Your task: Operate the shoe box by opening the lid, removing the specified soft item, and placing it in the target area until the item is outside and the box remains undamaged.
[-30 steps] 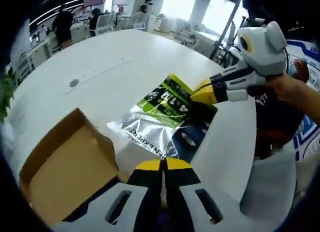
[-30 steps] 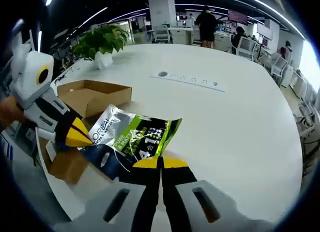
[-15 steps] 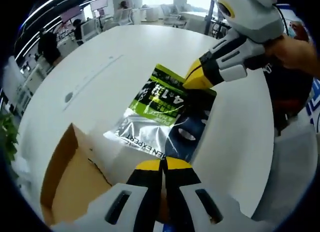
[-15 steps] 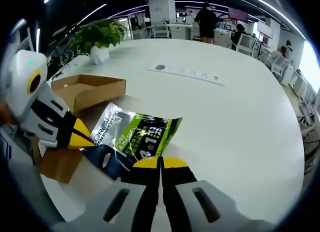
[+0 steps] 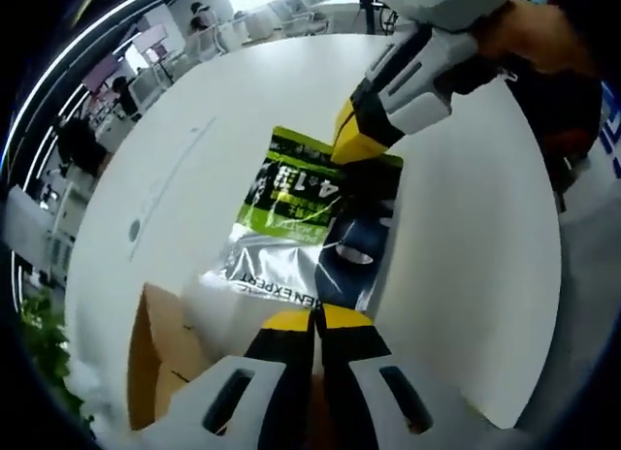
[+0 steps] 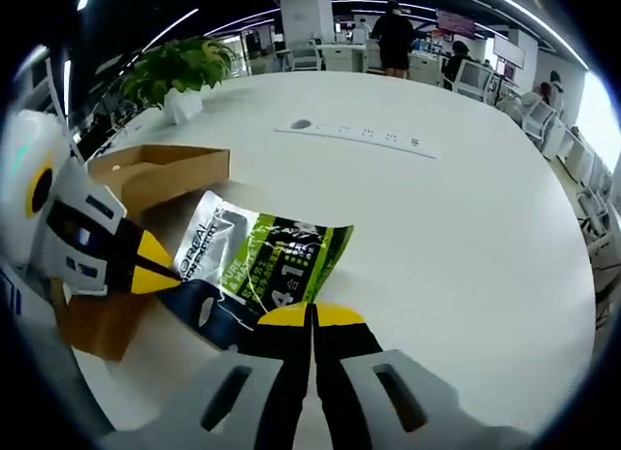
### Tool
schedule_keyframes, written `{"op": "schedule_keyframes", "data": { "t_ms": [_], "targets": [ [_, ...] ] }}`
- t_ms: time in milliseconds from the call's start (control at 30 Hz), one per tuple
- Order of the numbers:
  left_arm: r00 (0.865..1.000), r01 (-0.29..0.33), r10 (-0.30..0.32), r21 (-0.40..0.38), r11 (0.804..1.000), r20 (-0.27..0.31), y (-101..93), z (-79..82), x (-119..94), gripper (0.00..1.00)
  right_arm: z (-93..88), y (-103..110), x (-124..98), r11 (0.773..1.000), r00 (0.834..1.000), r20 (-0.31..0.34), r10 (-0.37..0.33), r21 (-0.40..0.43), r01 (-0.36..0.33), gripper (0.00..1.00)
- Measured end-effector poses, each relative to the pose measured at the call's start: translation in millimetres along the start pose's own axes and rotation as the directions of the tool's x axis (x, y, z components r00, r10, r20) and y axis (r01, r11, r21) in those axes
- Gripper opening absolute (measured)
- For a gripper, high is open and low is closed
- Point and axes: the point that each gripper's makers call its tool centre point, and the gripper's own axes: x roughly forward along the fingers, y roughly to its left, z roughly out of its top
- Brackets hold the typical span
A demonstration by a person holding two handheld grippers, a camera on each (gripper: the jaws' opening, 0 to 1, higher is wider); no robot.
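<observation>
left gripper view: the left tongs (image 5: 313,319) rise from the bottom with their yellow tips pressed together, pinching the near edge of the pouch (image 5: 312,227), a flat soft packet in green, silver and dark blue. the pouch is held over the white bench (image 5: 194,130), outside the box. the right tongs (image 5: 354,144) come in from the top, tips closed on the pouch's far edge, with a hand (image 5: 529,28) behind them. the open cardboard shoe box (image 5: 160,358) sits low on the left; what shows of its inside is bare brown card.

right gripper view: the right tongs (image 6: 312,319) are shut on the green end of the pouch (image 6: 262,266). the left tongs (image 6: 155,266) enter from the left and are closed on its dark end. the shoe box (image 6: 160,169) stands open behind them on the bench (image 6: 437,227); its contents cannot be told from this angle. a potted plant (image 6: 179,67) stands further back, and people stand in the room beyond the bench.
</observation>
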Motion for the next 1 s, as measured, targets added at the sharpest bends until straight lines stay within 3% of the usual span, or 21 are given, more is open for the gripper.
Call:
{"op": "schedule_keyframes", "data": {
  "t_ms": [467,1000],
  "targets": [
    [0.999,-0.007,0.010,0.079,0.997,-0.041,-1.7,-5.8,15.5,0.00,-6.9,-2.8,7.7,1.000,1.000,-0.007,0.009,0.024,-0.009,0.00],
    [0.999,-0.011,0.015,0.089,0.996,-0.038,0.4,-5.7,22.9,0.00,-19.3,-10.5,14.8,0.999,0.999,-0.032,0.007,0.050,-0.006,0.00]
  ]
}}
